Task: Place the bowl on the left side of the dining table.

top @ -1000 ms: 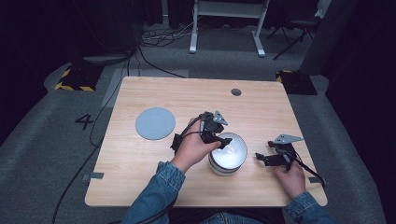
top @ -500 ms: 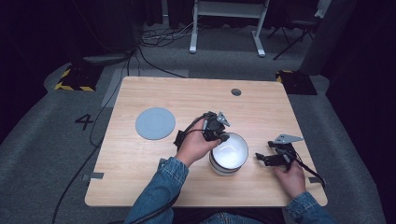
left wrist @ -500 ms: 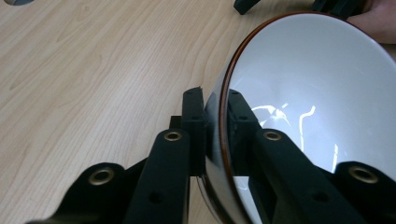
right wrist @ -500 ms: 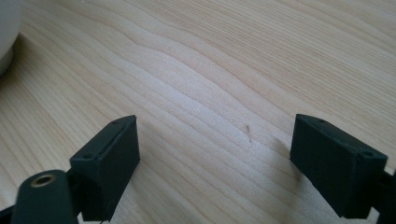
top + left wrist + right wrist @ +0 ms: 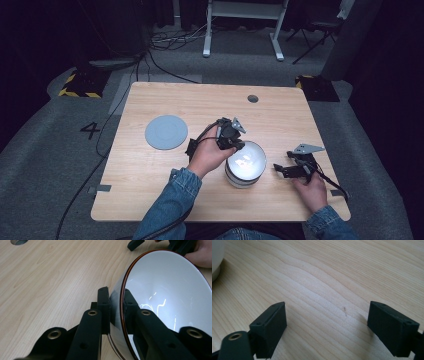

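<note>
Plate (image 5: 166, 132) of grey lies flat at the worktop's (image 5: 150, 195) left, well apart from the work. Centre: my left claw (image 5: 235, 145), whose jaws have just been closing, now pinches the near rim of the white bowl (image 5: 247, 164), one pad outside the wall and one inside, as my left gripper view shows (image 5: 116, 307). The bowl sits near mid-worktop on what looks like a second one beneath. I judge it ready to lift. Right: my right claw (image 5: 285, 170) rests wide apart, holding nothing.
</note>
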A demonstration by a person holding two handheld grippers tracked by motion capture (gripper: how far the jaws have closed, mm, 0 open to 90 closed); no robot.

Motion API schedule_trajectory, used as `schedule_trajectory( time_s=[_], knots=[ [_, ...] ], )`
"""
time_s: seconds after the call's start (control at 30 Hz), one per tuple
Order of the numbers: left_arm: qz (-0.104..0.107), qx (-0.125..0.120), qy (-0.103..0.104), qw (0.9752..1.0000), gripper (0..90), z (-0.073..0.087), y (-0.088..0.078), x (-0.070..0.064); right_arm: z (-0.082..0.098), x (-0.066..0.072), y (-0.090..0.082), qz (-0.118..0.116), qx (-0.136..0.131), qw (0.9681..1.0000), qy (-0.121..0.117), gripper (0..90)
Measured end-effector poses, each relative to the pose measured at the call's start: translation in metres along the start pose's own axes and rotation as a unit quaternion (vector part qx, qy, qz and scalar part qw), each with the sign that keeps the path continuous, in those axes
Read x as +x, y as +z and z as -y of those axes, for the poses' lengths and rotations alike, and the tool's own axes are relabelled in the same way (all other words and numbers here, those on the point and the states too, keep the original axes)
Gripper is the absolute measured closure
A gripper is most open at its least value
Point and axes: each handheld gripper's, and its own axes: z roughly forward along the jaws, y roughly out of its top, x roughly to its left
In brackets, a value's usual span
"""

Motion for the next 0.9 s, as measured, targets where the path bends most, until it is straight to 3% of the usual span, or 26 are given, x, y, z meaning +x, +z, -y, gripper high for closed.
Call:
schedule_trajectory(
  time_s=[0.4,0.63,0.9],
  knots=[
    [-0.002,-0.025,-0.004,0.9997,80.6,-0.013,-0.024,0.001,0.000,0.000,0.000,0.001,0.000,1.0000,0.000,16.0],
    [-0.019,-0.034,0.001,0.9992,80.4,-0.025,-0.036,0.001,0.000,0.000,0.000,0.001,0.000,1.0000,0.000,16.0],
    [-0.030,-0.037,-0.007,0.9988,80.4,-0.032,-0.046,0.004,0.000,0.000,0.000,-0.002,0.001,1.0000,0.003,15.9]
  ],
)
